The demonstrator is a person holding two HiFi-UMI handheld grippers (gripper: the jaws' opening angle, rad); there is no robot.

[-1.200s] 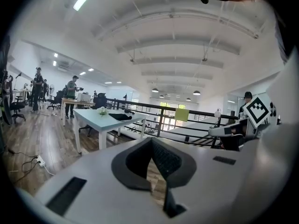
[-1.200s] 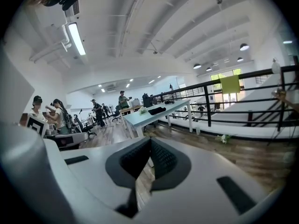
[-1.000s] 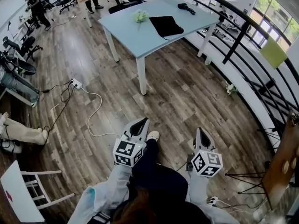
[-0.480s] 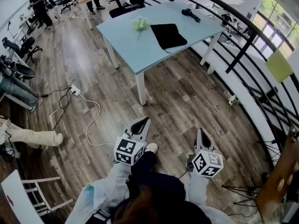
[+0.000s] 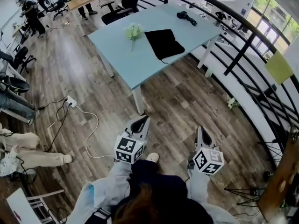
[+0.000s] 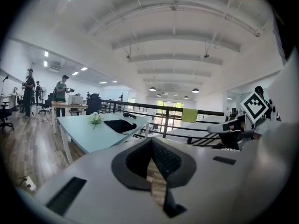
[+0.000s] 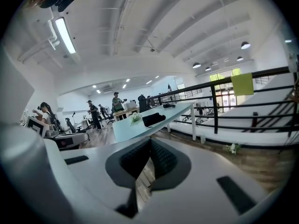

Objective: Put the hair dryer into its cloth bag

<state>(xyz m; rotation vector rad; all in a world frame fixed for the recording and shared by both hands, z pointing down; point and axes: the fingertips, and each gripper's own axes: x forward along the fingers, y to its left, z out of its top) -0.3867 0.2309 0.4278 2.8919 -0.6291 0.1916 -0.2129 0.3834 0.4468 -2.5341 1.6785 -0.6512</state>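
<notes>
As far as I can judge from here, the job has not begun: nothing has been picked up, and my grippers are well short of the table [image 5: 117, 55]. The left gripper [image 5: 141, 120] and the right gripper [image 5: 200, 129] both hang over the wooden floor, ahead of the person's legs. In each gripper's own view the two jaws meet with nothing caught between them (only floorboards show through the slit below the pads). So both are closed and empty.

The hair dryer [image 5: 186, 17] lies at the far right corner of the pale blue table. Its cloth bag [image 5: 163, 42] lies flat and dark around the middle of the tabletop, apart from the dryer, with a small spray of flowers [image 5: 133, 31] near it on the left. From this range I can't tell which edge of the bag is its mouth.

Everything is left to do, I reckon: close in on the table, open the jaws, take hold of the dryer, get the bag's mouth open with the other gripper, and feed the dryer in.
</notes>
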